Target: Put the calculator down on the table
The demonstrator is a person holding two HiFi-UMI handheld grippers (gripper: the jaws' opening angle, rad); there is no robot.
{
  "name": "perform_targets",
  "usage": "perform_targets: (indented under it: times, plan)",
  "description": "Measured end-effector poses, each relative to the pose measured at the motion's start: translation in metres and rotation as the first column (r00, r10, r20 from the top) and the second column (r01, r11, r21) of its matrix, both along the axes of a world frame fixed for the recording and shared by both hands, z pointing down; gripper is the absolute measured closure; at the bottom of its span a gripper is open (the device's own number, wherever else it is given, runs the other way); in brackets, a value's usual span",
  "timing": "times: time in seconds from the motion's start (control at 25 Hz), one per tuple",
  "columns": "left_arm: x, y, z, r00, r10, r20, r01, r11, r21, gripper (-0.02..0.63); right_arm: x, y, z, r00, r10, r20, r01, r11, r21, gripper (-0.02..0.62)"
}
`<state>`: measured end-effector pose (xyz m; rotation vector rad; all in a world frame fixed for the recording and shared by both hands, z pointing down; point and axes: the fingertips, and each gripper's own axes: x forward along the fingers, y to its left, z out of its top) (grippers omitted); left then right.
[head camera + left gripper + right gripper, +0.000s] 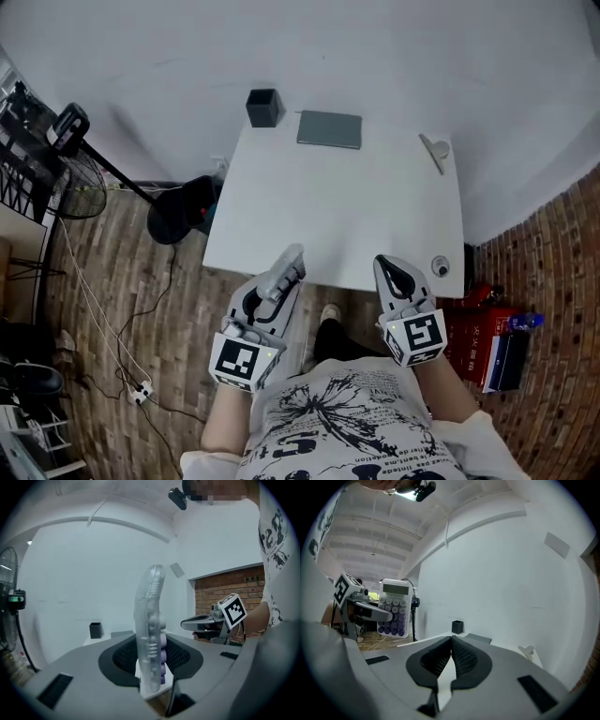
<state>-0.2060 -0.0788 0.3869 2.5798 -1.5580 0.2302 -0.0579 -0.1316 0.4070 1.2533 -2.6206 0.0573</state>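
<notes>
**Your tools at the near edge of the tabletop, calculator pinched in the left one**

Your shirt front (pixel 349 412) fills the bottom of the head view, and just past it sit the two tools, side by side and both pointing toward the white tabletop (pixel 328 206).

The left tool (pixel 275 289) is clamped on the calculator (pixel 292 258). In the left gripper view the calculator stands upright and edge-on between the pads, with a clear casing and a column of purple and pale round keys facing right. The right gripper view shows its face, with the display at the top and rows of keys below. The calculator is up in the air in that tool's grip. In the head view its far end overlaps the near edge of the tabletop, left of centre, and it does not rest on the surface.

The right tool (pixel 386 270) holds nothing. In its own view the two dark ribbed pads are pressed together at their tips. It sits just right of the left tool, over the same near edge, apart from the calculator.

Along the far side of the tabletop you have a black cup (pixel 263 107) at the left corner and a grey pad (pixel 329 129) lying flat just beside it. A pale clip (pixel 434 150) lies toward the right. A small round thing (pixel 440 266) sits near the front right corner, close to the right tool.

Off the tabletop, a fan (pixel 80 187) stands to the left on the wooden floor (pixel 141 300). A red box (pixel 473 337) lies to the right.
</notes>
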Motion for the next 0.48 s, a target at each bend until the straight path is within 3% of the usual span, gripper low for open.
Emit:
perform_targets:
  times: [0.28,0.48]
  plan:
    - [0.013,-0.107,0.027,0.997,0.074,0.032,-0.07,0.992,-0.109,0.462,0.016,-0.109,0.011,0.999,0.042,0.015,-0.042,0.999,-0.03,0.58]
    - [0.038,-0.159,0.073,0.985,0.174,0.004,-0.168,0.956,-0.241,0.462,0.031,-0.156,0.034,0.998,0.07,0.006,-0.069,0.995,-0.077,0.58]
